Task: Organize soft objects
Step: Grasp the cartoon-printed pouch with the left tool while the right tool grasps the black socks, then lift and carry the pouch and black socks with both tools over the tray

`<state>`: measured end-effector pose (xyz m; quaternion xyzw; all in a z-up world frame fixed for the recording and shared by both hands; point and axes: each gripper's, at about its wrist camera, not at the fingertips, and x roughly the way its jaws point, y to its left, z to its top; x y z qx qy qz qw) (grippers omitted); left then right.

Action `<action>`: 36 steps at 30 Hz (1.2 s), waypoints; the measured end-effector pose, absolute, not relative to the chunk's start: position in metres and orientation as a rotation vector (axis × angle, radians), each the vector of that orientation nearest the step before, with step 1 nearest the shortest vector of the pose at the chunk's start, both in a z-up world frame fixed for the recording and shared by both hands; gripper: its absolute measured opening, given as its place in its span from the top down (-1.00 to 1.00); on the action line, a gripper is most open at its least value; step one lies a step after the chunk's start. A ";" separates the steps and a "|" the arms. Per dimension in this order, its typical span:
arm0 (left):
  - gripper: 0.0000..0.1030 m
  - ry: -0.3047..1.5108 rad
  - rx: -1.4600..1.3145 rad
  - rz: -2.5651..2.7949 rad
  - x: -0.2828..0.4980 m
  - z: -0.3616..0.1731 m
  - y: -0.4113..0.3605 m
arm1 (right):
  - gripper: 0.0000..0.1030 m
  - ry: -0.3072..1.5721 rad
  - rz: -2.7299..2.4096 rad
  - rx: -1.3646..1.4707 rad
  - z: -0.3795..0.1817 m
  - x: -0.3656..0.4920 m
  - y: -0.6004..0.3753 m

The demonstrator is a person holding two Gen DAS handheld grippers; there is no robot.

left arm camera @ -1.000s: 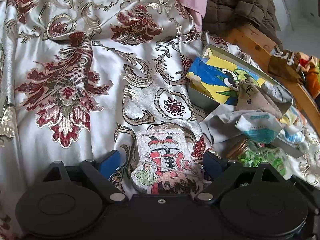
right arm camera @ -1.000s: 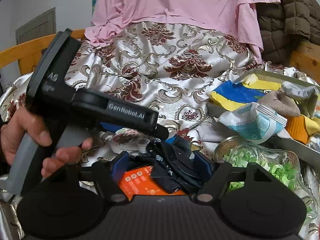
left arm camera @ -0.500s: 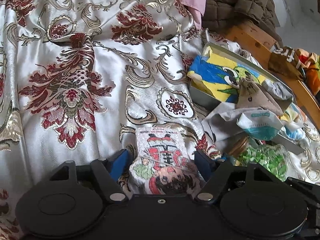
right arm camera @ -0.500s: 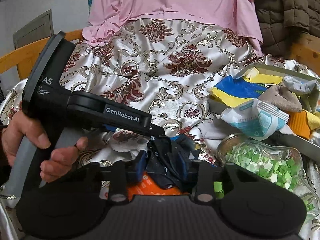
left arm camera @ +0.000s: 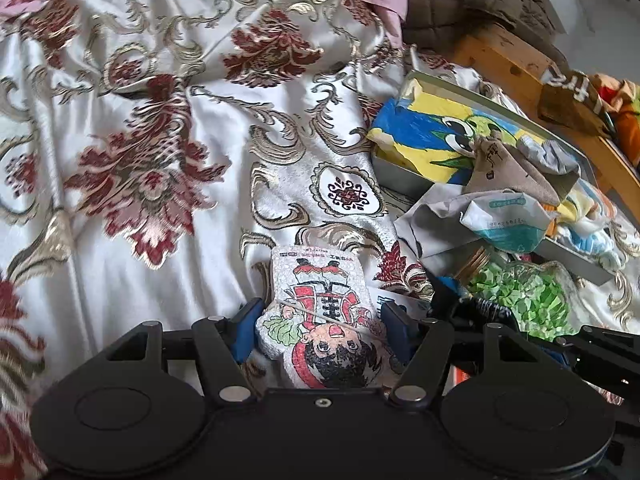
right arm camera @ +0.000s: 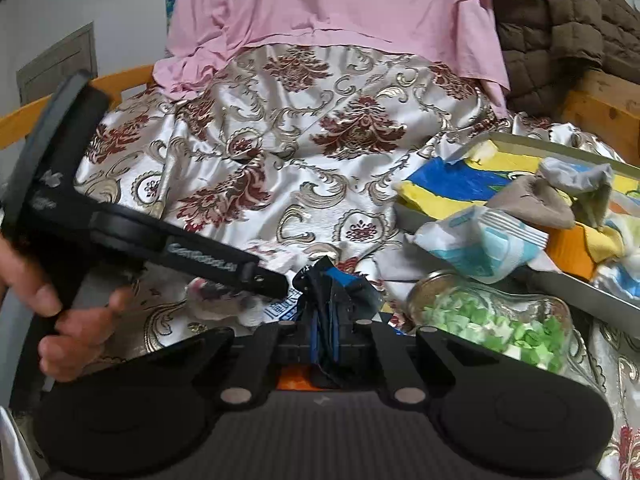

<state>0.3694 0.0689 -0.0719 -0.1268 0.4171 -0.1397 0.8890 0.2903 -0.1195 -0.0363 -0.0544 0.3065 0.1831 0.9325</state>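
Left gripper (left arm camera: 323, 330) sitting part open, blue pads (left arm camera: 245, 330) flanking a printed towel (left arm camera: 324, 320) and pretty much touching its edges, can't tell if really squeezing yet. Towel lying flat on the satin bedspread (left arm camera: 160, 160), long axis running straight out along the fingers, cartoon figure's head toward the camera and feet pointing away. Looking nubby and terry-like, roughly rectangular with soft rounded corners.

Moving right: right gripper (right arm camera: 325, 332) clenched tight on a dark navy cloth (right arm camera: 332, 292), pads nearly meeting, fabric bunching up into a crumpled peak between them with a blue patch showing on top. Cloth standing more or less upright out of the pinch, no clear long axis, just scrunched. Something orange peeking out underneath, too hidden to call.

Further right: glass jar (right arm camera: 492, 320) lying on its side, stuffed with green and white paper bits, metal lid facing left. Behind it a metal tray (right arm camera: 580, 292) piled with a yellow-blue towel (right arm camera: 448, 188), a tan sock (right arm camera: 532, 200) and a crinkly tissue pack (right arm camera: 480, 244). Bedspread all shiny, with red and gold floral brocade.
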 end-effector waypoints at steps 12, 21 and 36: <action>-0.27 0.835 -0.396 -0.247 0.333 -0.045 0.072 | 0.87 0.451 0.367 -0.192 -0.007 0.258 -0.129; -0.27 0.767 -0.471 -0.279 0.303 -0.021 0.052 | 0.87 0.368 0.331 -0.191 0.014 0.240 -0.147; -0.27 0.609 -0.375 -0.371 0.324 0.031 -0.001 | 0.87 0.186 0.211 -0.052 0.045 0.282 -0.212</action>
